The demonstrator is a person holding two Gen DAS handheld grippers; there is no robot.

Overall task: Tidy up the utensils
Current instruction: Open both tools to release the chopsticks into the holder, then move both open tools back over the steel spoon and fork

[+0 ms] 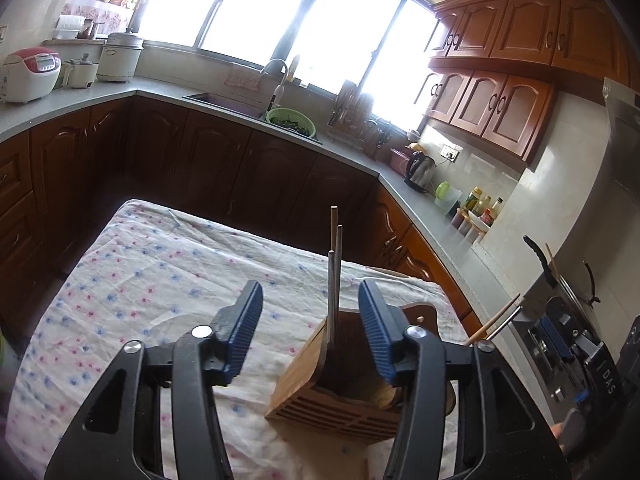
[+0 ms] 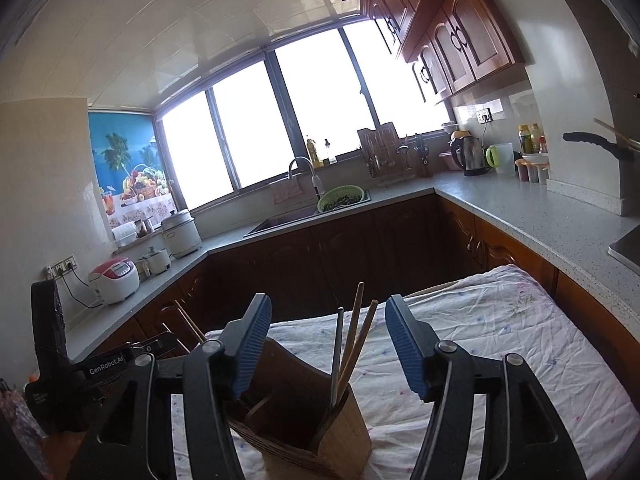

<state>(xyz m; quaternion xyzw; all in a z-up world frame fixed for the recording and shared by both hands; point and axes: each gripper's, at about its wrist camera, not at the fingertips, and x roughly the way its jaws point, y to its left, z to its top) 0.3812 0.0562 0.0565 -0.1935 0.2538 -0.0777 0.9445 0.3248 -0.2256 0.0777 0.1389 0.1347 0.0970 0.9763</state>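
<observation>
Between the spread blue-padded fingers of the left gripper (image 1: 310, 332) stands the slatted bamboo utensil holder (image 1: 340, 392), and nothing is pinched. The right gripper (image 2: 326, 344) is likewise spread wide and empty, hovering over the same holder (image 2: 304, 420) from the other side.

Upright in the holder's round compartment are a grey metal chopstick (image 2: 336, 352) and two light wooden chopsticks (image 2: 358, 340), their top ends fanned slightly apart and leaning on the rim. In the left view they (image 1: 334, 280) rise almost in line between the fingers.

The holder rests on a wrinkled white floral tablecloth (image 1: 160, 280) over a table set among dark wooden kitchen cabinets (image 1: 208, 160).

Judged from their look, the chopsticks are light, stiff and thin; the metal one is likely slippery, so the ribbed pads should close squarely across the shaft, near the upper half, where the sticks stand free of the rim. The holder seems rigid and fairly light, so it could tip or slide on the loose cloth if nudged sideways; steadying it at a side wall would be safest.
</observation>
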